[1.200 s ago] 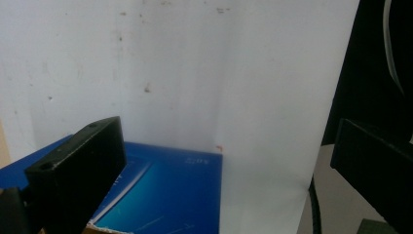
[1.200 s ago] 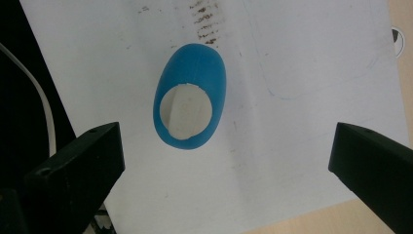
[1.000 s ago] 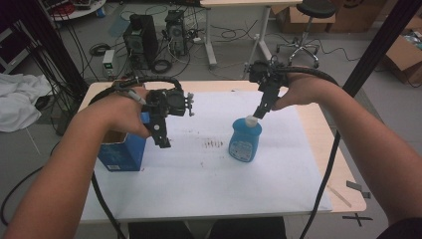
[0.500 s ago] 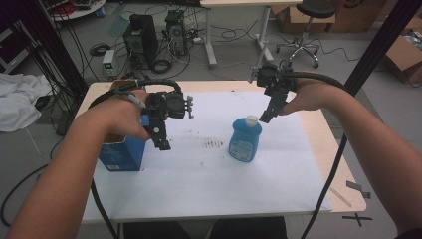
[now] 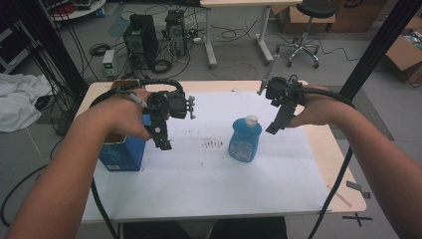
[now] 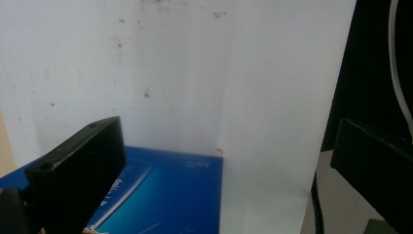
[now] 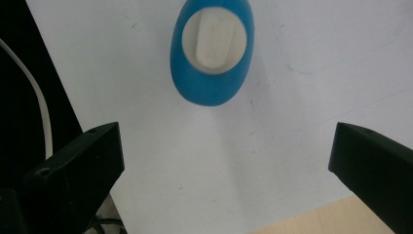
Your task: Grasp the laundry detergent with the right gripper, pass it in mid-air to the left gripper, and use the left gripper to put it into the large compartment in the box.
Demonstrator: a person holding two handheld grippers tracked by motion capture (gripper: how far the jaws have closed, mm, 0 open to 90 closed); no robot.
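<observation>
At the left of the high view, a blue box [image 5: 122, 149] is standing on the white sheet [image 5: 209, 174] covering the table [image 5: 343, 164]; what it contains cannot be told. The left gripper [image 5: 163, 142] is hovering just right of the box top, its jaws spread wide and gripping nothing. In the left gripper view the box [image 6: 160, 195] is lying at the bottom of the frame, under the left jaw. Right of centre in the high view, a blue bottle [image 5: 245, 139] with a white cap [image 5: 252, 120] is standing upright, showing blue throughout. The right gripper [image 5: 275, 128] is hanging just right of the cap, apart from it, jaws wide and empty. In the right gripper view the bottle [image 7: 212, 85] is sitting at top centre, beyond the jaws.
</observation>
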